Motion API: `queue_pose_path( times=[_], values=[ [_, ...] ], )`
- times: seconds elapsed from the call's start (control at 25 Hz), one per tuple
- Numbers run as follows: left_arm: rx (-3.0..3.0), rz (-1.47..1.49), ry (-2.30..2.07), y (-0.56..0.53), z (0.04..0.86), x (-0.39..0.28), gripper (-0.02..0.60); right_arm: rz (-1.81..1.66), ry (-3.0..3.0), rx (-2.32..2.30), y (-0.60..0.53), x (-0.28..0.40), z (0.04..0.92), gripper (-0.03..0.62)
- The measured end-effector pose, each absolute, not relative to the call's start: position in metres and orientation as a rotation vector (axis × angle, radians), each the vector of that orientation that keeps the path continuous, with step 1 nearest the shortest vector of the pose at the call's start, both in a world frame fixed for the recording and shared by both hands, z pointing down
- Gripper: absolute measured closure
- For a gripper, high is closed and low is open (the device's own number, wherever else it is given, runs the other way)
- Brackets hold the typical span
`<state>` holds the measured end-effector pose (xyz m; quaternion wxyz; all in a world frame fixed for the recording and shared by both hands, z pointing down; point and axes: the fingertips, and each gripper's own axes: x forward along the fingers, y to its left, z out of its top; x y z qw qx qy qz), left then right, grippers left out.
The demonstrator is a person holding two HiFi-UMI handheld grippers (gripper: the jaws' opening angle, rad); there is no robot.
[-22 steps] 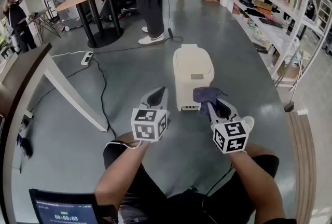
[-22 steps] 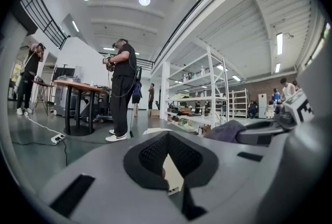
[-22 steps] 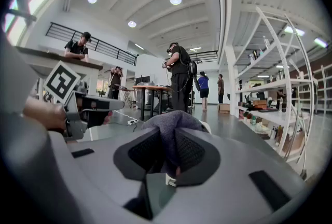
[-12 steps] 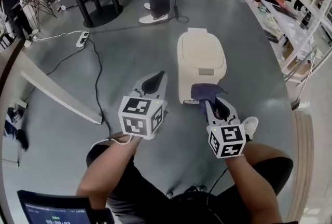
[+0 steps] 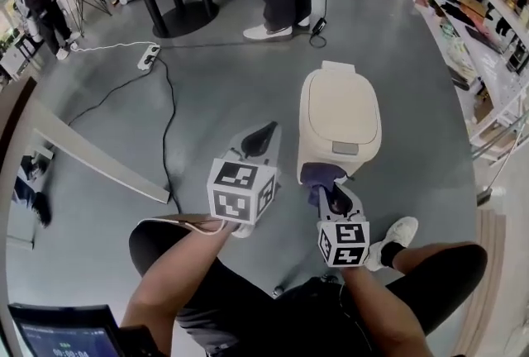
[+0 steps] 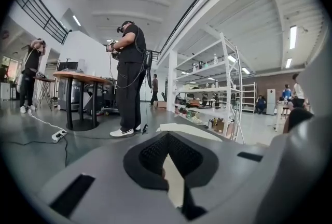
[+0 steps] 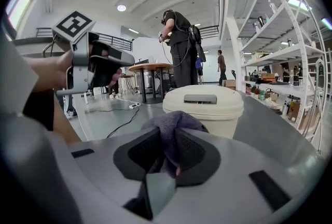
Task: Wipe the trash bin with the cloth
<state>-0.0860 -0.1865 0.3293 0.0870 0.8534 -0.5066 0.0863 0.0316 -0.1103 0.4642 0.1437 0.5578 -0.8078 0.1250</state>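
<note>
Moved: right gripper [image 5: 329, 187] has come in low at the near wall of the trash bin [image 5: 339, 111]; a moment ago it hung further back from it.
Right tool: clamped on the cloth [image 5: 316, 174]. The purple wad bulges past the tips, so I judge fabric rather than plastic meets the bin first.
Left tool: left gripper [image 5: 266, 132] has its tips together with nothing between them. It sits beside the bin's left flank, apart from it. I read that as parked, or ready to brace the bin if it slides.
Bin: upright on the floor, lid down, just ahead of me.
Contact: can't confirm. Head view overlaps cloth and wall, and the right gripper view leaves the gap unclear.
Hidden: lower near wall is behind the cloth and tool; far side and base are out of sight.
Left gripper view: bin shows only as a cream sliver past the pads.
</note>
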Motion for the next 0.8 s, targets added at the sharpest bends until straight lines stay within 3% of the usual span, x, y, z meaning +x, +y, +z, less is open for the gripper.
queue_pose_path(
  times=[0.8],
  values=[
    [2.420,0.254,-1.541,-0.222,0.363,-0.077,0.584,0.373,-2.349,1.600,-0.141,0.040,0.498,0.519]
  ],
)
